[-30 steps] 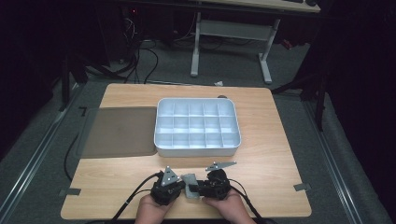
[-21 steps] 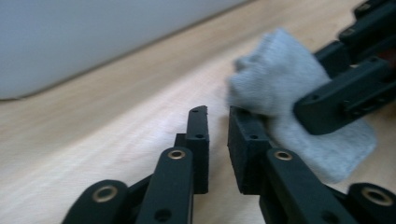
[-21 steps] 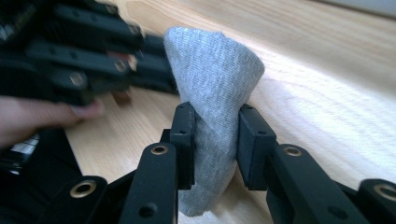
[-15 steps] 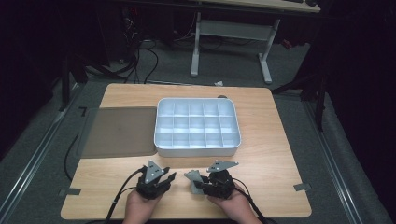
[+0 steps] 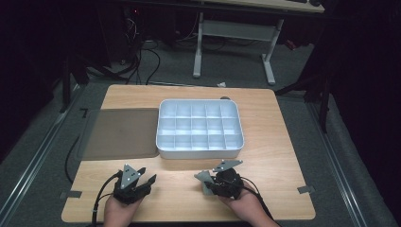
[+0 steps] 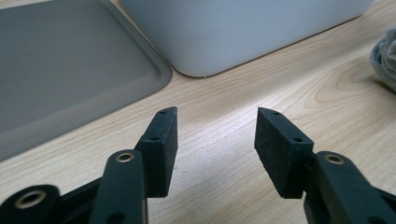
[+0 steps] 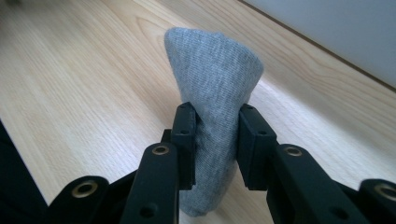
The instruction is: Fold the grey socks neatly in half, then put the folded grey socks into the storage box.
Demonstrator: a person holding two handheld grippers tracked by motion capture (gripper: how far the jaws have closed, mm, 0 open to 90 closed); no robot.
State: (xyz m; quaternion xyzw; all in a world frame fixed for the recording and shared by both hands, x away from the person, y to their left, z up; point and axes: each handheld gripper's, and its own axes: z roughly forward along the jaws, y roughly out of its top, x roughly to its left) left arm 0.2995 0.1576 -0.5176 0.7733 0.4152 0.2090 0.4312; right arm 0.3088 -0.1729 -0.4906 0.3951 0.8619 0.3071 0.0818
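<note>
At the near edge of the wooden desk (image 5: 283, 156) the person's two hands hold the grippers well apart from each other. The left gripper (image 6: 215, 126), seen at the left of the high view (image 5: 142, 178), has just been opening its jaws; they stand spread with nothing between them, only bare desk wood showing in the gap. The right gripper (image 7: 215, 122) has its jaws pressed on a rolled grey sock (image 7: 212, 88), which stands up between the pads and sticks out past their tips. In the high view that sock (image 5: 202, 178) pokes out to the left of the right gripper (image 5: 208, 184), just above the desk and near its front edge. The sock's edge also shows at the far right of the left gripper view (image 6: 385, 56).

Beyond the grippers, toward the middle of the desk, sits a white compartment tray (image 5: 163, 137), its many small cells divided by a grid of walls. Just beside it on the left lies a flat grey lid (image 5: 118, 132), overhanging the desk's left edge. Farther back, on the floor past the desk, stand white desk legs (image 5: 269, 61) and loose black cables (image 5: 142, 61).
</note>
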